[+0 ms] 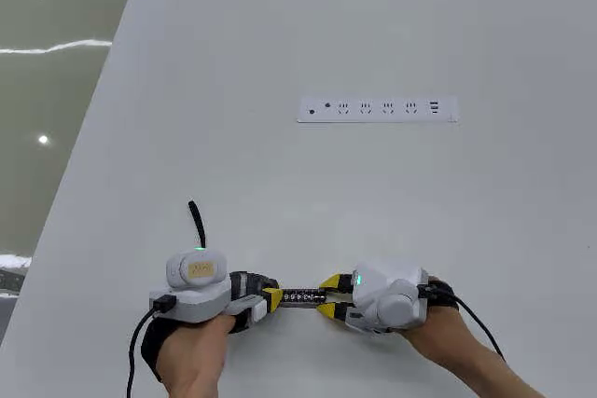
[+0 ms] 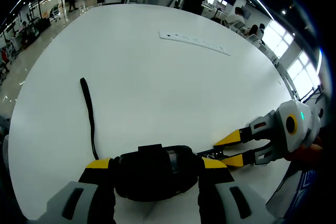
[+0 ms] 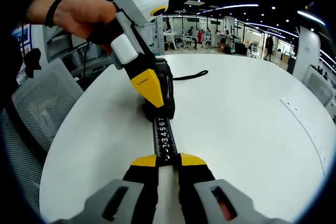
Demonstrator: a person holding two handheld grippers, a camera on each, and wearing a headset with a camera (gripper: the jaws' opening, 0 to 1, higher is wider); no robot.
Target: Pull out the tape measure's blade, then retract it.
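Note:
A black tape measure [image 2: 152, 174] sits on the white table, clamped between the yellow-tipped fingers of my left gripper [image 2: 155, 167]. Its case [image 3: 160, 90] also shows in the right gripper view, with its black wrist strap [image 2: 88, 111] trailing away across the table. A short length of black blade [image 3: 163, 136] with white numbers runs out of the case. My right gripper [image 3: 167, 159] is shut on the blade's end. In the head view the left gripper [image 1: 266, 299] and right gripper [image 1: 328, 297] face each other, with the blade [image 1: 300, 296] bridging the small gap.
A white power strip [image 1: 378, 108] lies farther back on the white table [image 1: 280, 53]. The table's left edge [image 1: 75, 165] drops to a grey floor. Office chairs [image 3: 44, 114] and people stand in the background.

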